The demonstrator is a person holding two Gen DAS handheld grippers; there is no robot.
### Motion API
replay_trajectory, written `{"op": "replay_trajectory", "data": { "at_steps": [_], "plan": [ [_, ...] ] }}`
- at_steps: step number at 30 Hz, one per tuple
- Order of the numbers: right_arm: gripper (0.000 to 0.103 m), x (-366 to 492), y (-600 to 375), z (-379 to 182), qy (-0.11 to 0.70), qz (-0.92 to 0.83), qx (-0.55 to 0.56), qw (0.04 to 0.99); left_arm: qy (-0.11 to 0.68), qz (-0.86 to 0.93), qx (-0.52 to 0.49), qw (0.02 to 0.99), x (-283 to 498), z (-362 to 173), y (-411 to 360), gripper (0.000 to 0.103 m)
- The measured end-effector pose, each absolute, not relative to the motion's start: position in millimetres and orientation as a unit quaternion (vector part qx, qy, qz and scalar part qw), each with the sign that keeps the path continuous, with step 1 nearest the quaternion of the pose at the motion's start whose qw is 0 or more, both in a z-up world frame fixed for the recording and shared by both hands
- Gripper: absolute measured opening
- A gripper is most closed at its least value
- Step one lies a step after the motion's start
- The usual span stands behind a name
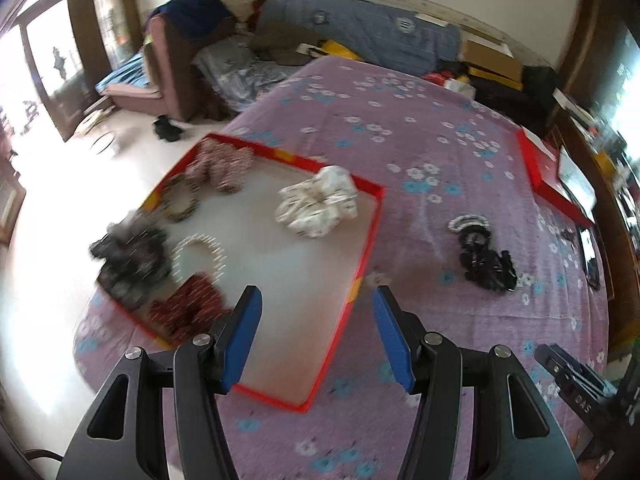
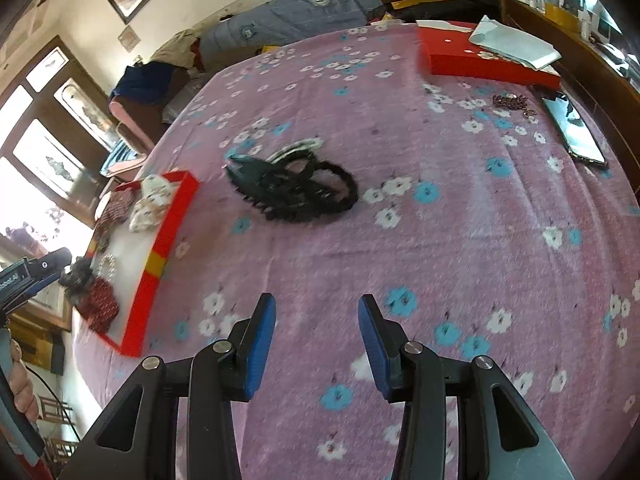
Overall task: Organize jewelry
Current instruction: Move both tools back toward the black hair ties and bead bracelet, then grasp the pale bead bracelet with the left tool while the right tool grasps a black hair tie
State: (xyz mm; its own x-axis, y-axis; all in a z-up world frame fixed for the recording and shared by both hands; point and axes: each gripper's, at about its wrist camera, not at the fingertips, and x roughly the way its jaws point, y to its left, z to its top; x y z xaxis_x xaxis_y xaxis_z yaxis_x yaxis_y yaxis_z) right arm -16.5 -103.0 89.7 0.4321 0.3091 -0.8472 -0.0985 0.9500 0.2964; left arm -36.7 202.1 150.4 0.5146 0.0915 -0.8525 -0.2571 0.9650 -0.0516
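Observation:
A red-rimmed white tray point(image 1: 362, 268) lies on the purple flowered bedspread and holds a white scrunchie point(image 1: 318, 202), a patterned scrunchie point(image 1: 222, 166), a pearl ring point(image 1: 198, 258), a dark fuzzy piece point(image 1: 132, 256) and a red scrunchie point(image 1: 186, 310). A black heap of hair clips and bands point(image 1: 484, 258) lies on the spread right of the tray; it also shows in the right wrist view point(image 2: 292, 184). My left gripper point(image 1: 316, 320) is open and empty above the tray's near corner. My right gripper point(image 2: 316, 328) is open and empty, short of the black heap.
A red box lid point(image 2: 484, 62) with white paper on it lies at the far right of the bed. A phone point(image 2: 574, 130) and a small beaded piece point(image 2: 512, 102) lie beside it. The tray point(image 2: 164, 256) sits at the bed's left edge. Bedding is piled beyond.

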Motion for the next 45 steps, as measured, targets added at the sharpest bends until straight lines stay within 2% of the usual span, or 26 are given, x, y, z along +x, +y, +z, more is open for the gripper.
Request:
{"op": "replay_trajectory", "data": {
  "at_steps": [10,16,22,26,35,37,40,41,42,43,45],
  "plan": [
    [0.049,15.6,-101.2,73.7,0.532,0.105,0.099,0.835,0.505,0.004,-0.052,0.861,65.4,125.5,157.7,0.056],
    [0.051,29.4,-94.2,69.0,0.533,0.102,0.101,0.834,0.544,-0.053,-0.045,0.836,136.6,84.5,130.6,0.056],
    [0.051,43.6,-98.9,69.7,0.524,0.089,0.111,0.84,0.568,-0.098,-0.043,0.816,176.0,50.1,105.5,0.053],
    [0.051,61.0,-104.3,68.2,0.515,0.077,0.106,0.847,0.583,-0.114,-0.029,0.804,190.8,31.1,92.4,0.038],
    [0.044,102.2,-98.5,43.0,0.525,0.071,0.086,0.844,0.554,-0.125,0.025,0.823,191.6,28.2,79.2,0.034],
    [0.044,107.1,-94.6,39.4,0.526,0.071,0.074,0.844,0.545,-0.12,0.053,0.828,188.8,26.7,73.3,0.028],
    [0.044,112.3,-87.4,39.1,0.518,0.072,0.047,0.851,0.536,-0.127,0.07,0.832,184.2,26.4,66.4,0.006],
    [0.036,114.0,-83.3,39.0,0.517,0.069,0.032,0.853,0.54,-0.131,0.067,0.829,186.1,26.3,64.9,0.0],
    [0.018,115.0,-80.2,38.8,0.516,0.066,0.019,0.854,0.543,-0.125,0.07,0.827,186.5,26.5,63.2,0.0],
    [0.01,116.3,-75.6,38.9,0.515,0.065,0.003,0.855,0.543,-0.123,0.071,0.827,186.6,26.9,62.5,0.0],
    [0.01,118.1,-72.2,39.6,0.519,0.069,-0.004,0.852,0.543,-0.12,0.063,0.828,185.5,28.8,65.1,0.0]
  ]
}}
